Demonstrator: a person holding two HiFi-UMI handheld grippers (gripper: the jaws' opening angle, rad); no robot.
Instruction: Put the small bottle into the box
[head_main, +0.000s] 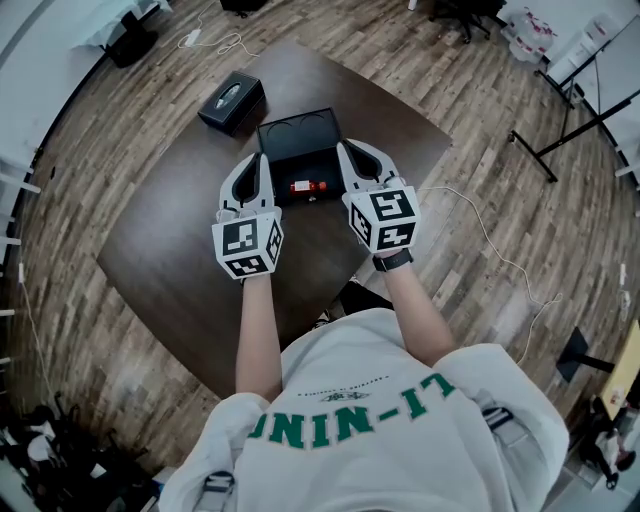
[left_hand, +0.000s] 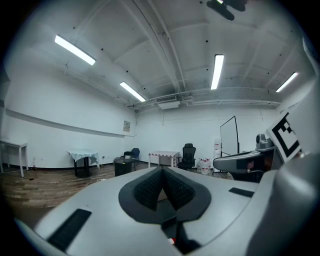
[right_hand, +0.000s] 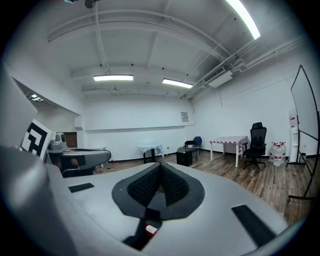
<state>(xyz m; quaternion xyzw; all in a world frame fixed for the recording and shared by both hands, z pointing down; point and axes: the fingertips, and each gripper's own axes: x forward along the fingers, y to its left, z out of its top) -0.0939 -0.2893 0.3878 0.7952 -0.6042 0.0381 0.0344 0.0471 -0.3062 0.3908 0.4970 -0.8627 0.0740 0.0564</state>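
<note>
one small bottle (head_main: 305, 187) lying in black box (head_main: 300, 130) | left gripper (head_main: 262, 160) jaws together | right gripper (head_main: 346, 150) jaws together

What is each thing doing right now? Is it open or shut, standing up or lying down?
Left hand-held gripper: shut, nothing between its jaws.
Right hand-held gripper: shut, empty too.
Small bottle: lying on its side, not held, apparently in the box's near half.
Box: open, on the table.
Second black box: closed, with a slot on top.
</note>
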